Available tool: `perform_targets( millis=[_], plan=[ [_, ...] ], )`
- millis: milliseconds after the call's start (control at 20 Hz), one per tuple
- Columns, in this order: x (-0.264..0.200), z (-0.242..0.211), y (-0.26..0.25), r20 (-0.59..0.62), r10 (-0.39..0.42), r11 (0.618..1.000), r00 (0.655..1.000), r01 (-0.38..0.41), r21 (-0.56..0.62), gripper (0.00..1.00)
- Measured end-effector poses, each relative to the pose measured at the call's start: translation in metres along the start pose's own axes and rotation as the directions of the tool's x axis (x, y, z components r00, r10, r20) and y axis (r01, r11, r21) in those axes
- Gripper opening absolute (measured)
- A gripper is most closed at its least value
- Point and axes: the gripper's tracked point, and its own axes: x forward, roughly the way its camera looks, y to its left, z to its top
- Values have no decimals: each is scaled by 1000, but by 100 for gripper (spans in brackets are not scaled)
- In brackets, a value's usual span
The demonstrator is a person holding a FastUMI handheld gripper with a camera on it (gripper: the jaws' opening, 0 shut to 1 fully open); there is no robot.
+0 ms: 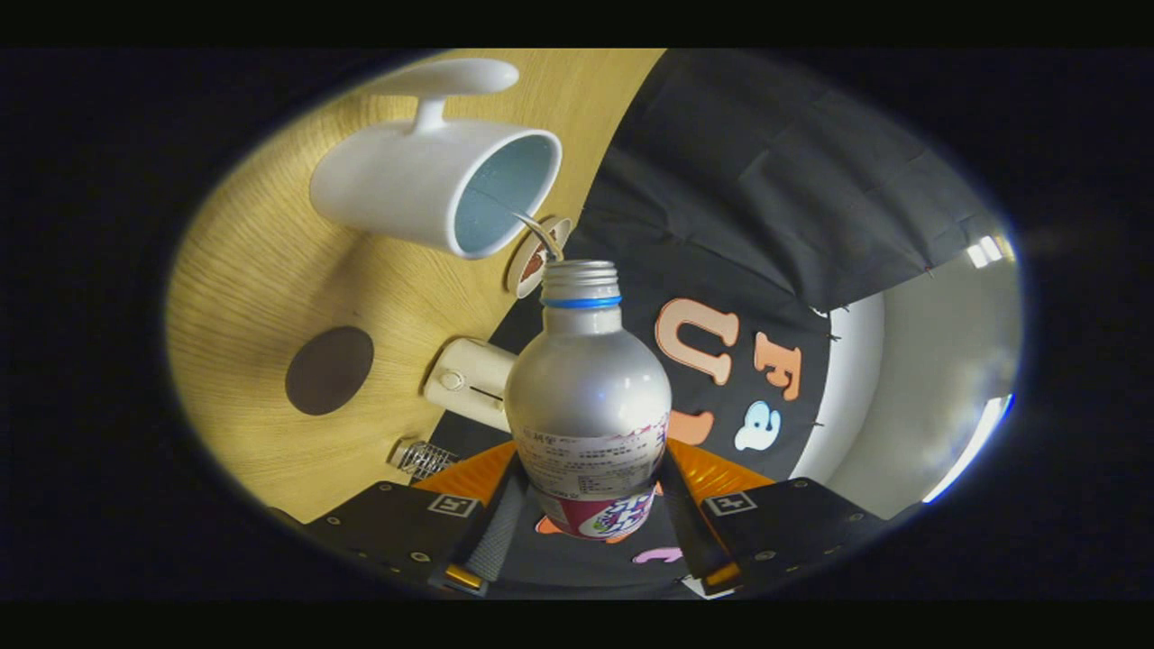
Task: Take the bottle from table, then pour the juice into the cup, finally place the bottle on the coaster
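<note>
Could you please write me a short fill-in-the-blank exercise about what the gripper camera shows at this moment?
1. The gripper is shut on the silver ____.
2. The bottle neck carries a ____ ring below its open threaded mouth.
3. The white mug stands on a ____ table.
4. The dark round coaster has ____ resting on it.

Missing words: bottle; blue; wooden; nothing
</note>
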Motion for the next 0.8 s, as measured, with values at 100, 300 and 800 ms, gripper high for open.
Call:
perform_targets(
  millis=[100, 300, 800],
  plan=[
    [1, 1, -1, 6, -3, 1000, 1000, 3, -8, 76],
    [2, 2, -2, 14, -10, 1000, 1000, 11, -20, 76],
    [2, 4, -1, 30, 14, 999, 999, -13, -35, 76]
  ],
)
